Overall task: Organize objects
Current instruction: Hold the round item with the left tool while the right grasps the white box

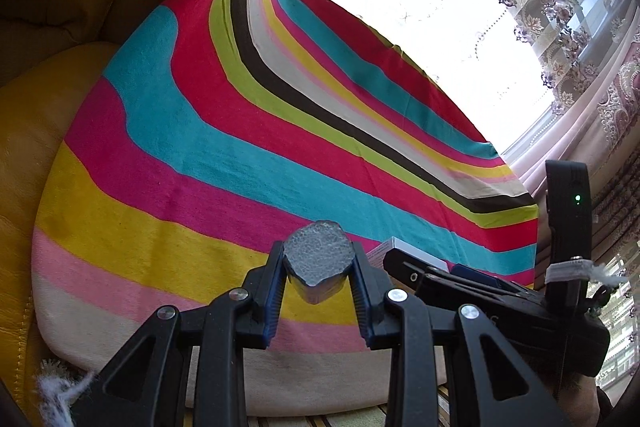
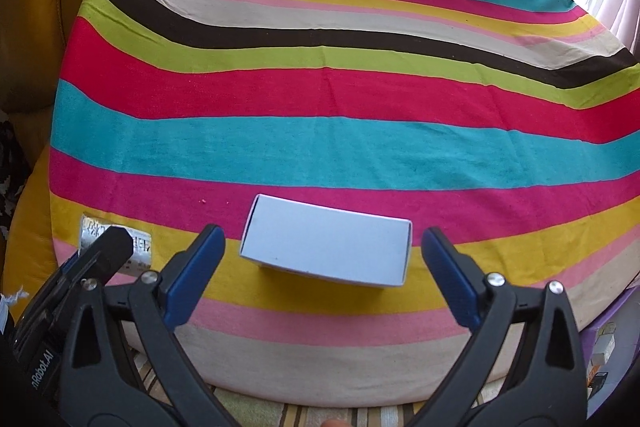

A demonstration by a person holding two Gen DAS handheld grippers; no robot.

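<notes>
Left claw (image 1: pixel 318 277) around foil packet (image 1: pixel 319 259)

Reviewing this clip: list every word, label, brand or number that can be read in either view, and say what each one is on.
"nRobot.AI": white lettering on the body of the left tool, seen at the lower left of the right wrist view; its start is cut off.
Silver packet on the striped cloth: dark print, too blurred and partly hidden to read.
White box: the faces shown are blank.
Silver object in the left tool: no text.
</notes>
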